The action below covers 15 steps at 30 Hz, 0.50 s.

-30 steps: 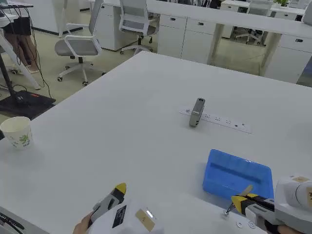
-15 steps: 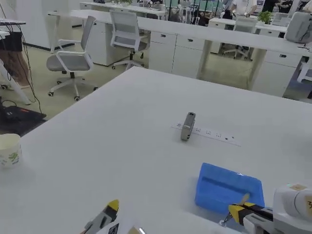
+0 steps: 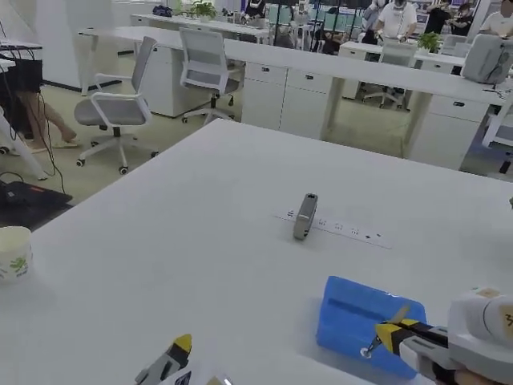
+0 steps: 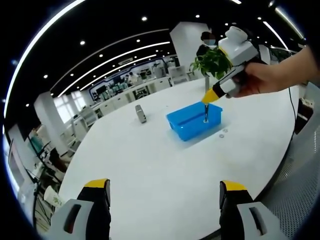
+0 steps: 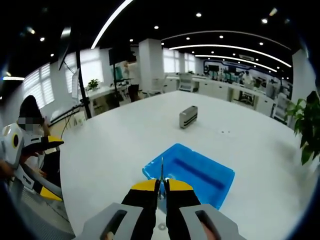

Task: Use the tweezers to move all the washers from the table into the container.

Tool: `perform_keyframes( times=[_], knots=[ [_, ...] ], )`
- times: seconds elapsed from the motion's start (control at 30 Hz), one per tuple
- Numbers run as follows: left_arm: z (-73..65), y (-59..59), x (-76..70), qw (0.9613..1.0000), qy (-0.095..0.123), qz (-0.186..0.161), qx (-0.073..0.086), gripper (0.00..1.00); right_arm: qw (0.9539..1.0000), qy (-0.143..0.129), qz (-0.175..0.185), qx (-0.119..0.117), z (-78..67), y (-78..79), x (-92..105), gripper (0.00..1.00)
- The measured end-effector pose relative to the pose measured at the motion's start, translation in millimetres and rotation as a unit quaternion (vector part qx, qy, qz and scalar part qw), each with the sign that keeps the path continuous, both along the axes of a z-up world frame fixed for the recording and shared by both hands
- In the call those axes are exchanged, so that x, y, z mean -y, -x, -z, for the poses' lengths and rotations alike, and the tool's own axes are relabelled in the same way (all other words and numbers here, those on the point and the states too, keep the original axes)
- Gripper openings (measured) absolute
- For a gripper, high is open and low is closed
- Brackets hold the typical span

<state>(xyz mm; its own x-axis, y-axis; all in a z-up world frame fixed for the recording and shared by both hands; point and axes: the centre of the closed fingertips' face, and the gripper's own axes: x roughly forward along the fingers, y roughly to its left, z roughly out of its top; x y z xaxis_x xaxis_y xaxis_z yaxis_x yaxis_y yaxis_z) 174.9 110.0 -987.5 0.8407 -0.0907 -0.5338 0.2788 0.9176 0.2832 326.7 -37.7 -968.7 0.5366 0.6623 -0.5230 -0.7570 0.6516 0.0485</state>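
The right gripper (image 5: 161,184) has its jaws pinched almost shut on the tweezers (image 5: 161,172), which stick out straight ahead along the jaws, so the tool's long axis is the gripper's own. The blue container (image 5: 192,172) lies directly in front, and the tips sit right at its near rim. From the left gripper view the tweezers (image 4: 205,112) hang point-down at the corner of the container (image 4: 190,120) closest to the person's hand. That's the whole story for the drop: over the rim or just short of it, and I can't quite call it.

Two washers (image 4: 223,133) lie on the table (image 4: 150,165) just beside the container, on the hand's side, close under the right gripper (image 4: 210,97). That arm is the nearer one by far. The left gripper (image 4: 163,184) hangs well back with its jaws spread wide and nothing between them.

In the head view the right gripper (image 3: 390,331) is low at the right edge, and the tweezers (image 3: 370,346) end in a small bright speck against the container (image 3: 353,309). It could be a washer or just glare; it's too small to tell. The left gripper (image 3: 172,359) is cut off at the bottom edge there. Farther out sit a power strip (image 3: 345,228) and a paper cup (image 3: 12,253), both well apart from the action.
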Motion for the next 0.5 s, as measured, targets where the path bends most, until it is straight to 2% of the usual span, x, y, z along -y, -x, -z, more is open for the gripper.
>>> perform_keyframes(
  times=[0.27, 0.5],
  knots=[
    [0.6, -0.2, 1.0, 1.0000, -0.004, 0.004, -0.001, 0.92, 0.9999, -0.009, 0.004, 0.011, -12.0, -15.5, -3.3, 0.01],
    [2.1, -0.8, 1.8, 0.9999, -0.006, 0.006, -0.005, 0.92, 0.9997, -0.002, 0.007, 0.024, -16.4, -26.1, -3.9, 0.01]
  ],
)
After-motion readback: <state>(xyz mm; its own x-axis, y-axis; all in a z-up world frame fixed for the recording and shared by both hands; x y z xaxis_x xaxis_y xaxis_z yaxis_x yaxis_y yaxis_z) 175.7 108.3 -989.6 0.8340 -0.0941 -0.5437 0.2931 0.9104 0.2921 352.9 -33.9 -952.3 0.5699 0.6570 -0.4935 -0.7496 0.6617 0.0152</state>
